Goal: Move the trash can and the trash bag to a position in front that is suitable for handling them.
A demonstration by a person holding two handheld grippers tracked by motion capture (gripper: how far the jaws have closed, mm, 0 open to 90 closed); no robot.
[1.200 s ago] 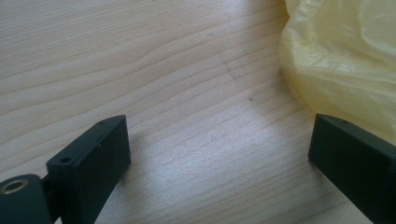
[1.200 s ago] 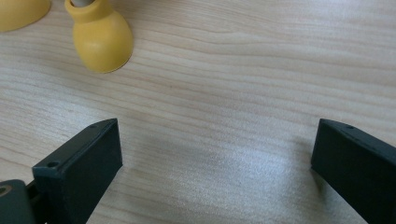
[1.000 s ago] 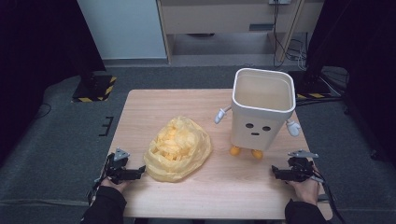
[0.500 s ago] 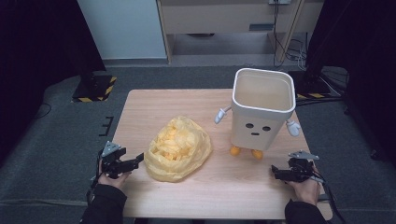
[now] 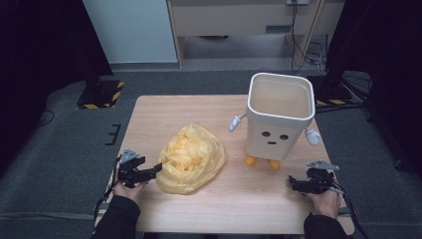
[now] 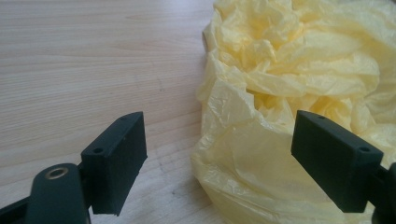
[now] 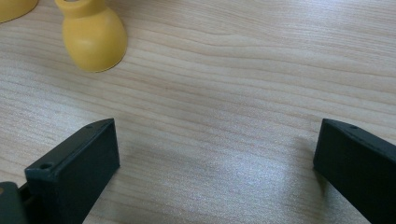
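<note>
My left gripper (image 6: 219,163) has just been narrowing yet is wide apart, its jaws straddling the near edge of the crumpled yellow plastic bag (image 5: 191,158) on the light wooden counter (image 5: 149,114) without pinching it. My right gripper (image 7: 217,172) gapes wide over bare wood, holding nothing, near the white character-shaped bin (image 5: 278,119).

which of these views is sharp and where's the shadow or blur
High view: softly lit, dark at both sides, crumpled yellow plastic bag a bit soft. Left gripper view: bag folds crisp, near black fingers slightly soft. Right gripper view: pale wooden table grain sharp, faint shadows beside the fingers.
</note>
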